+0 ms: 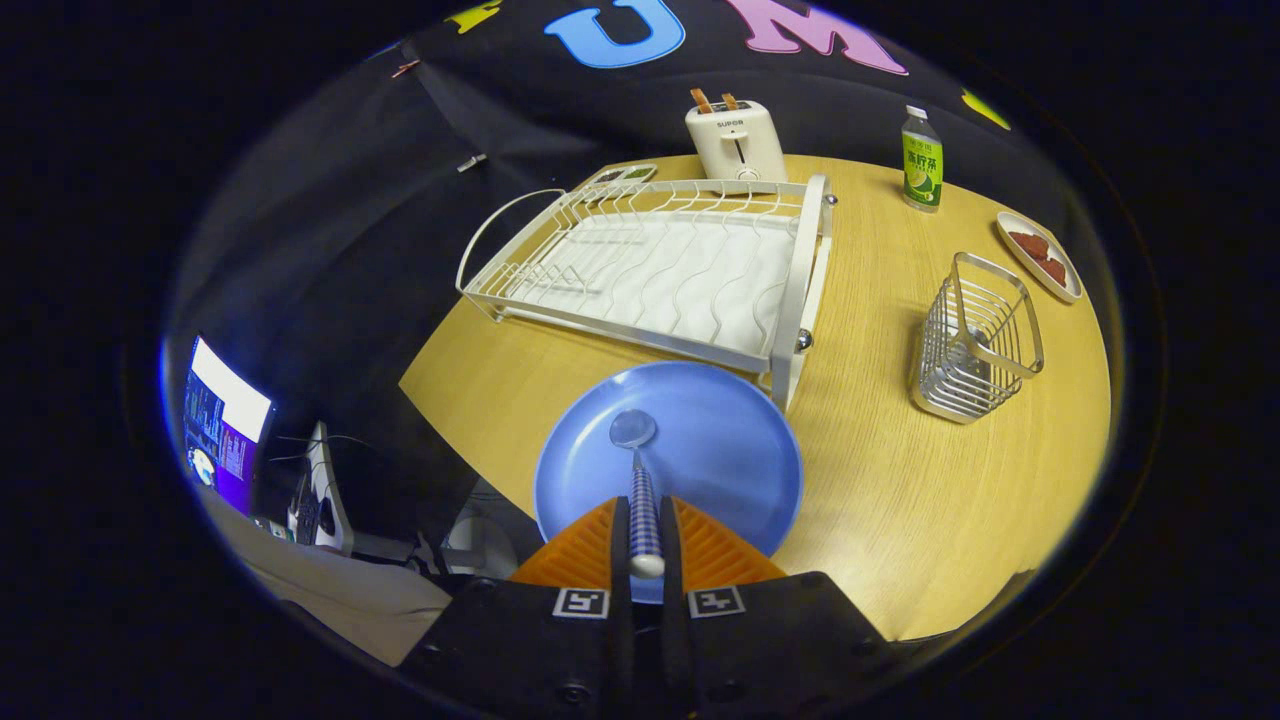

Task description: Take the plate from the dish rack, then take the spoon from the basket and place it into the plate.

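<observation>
gripper (645,535) clamped on spoon (640,470) handle | spoon bowl over blue plate (730,450) | plate on table (900,480), touching rack (660,270) | basket (975,340) well apart

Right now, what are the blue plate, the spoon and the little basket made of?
The blue plate looks like matte plastic or melamine: flat even colour, soft sheen. The spoon, clamped between the gripper fingers, seems to have a shiny metal bowl and a blue-and-white checked handle, maybe ceramic or plastic. The basket looks like silvery metal wire, thin bars glinting.
</observation>
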The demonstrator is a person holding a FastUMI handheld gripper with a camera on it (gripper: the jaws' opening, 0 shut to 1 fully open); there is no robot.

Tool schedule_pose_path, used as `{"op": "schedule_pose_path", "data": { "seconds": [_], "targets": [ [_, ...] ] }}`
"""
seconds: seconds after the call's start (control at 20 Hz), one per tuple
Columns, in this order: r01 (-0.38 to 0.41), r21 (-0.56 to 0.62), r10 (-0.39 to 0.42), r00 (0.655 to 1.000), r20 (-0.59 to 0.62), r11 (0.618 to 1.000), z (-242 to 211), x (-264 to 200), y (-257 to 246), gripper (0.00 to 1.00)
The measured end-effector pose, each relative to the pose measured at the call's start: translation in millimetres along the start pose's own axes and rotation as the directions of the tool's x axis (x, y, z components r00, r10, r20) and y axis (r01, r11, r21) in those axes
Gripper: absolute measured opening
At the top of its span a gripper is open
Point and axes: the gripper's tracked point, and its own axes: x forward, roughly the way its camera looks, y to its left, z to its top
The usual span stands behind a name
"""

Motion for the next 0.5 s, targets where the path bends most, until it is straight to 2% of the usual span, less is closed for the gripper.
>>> {"op": "schedule_pose_path", "data": {
  "seconds": [0.35, 0.5],
  "targets": [
    [0.104, -0.050, -0.107, 0.991, -0.078, 0.993, -21.0, 18.2, -22.3, 0.17],
    [0.151, -0.059, -0.155, 0.984, -0.086, 0.987, -24.2, 20.2, -32.5, 0.24]
  ]
}}
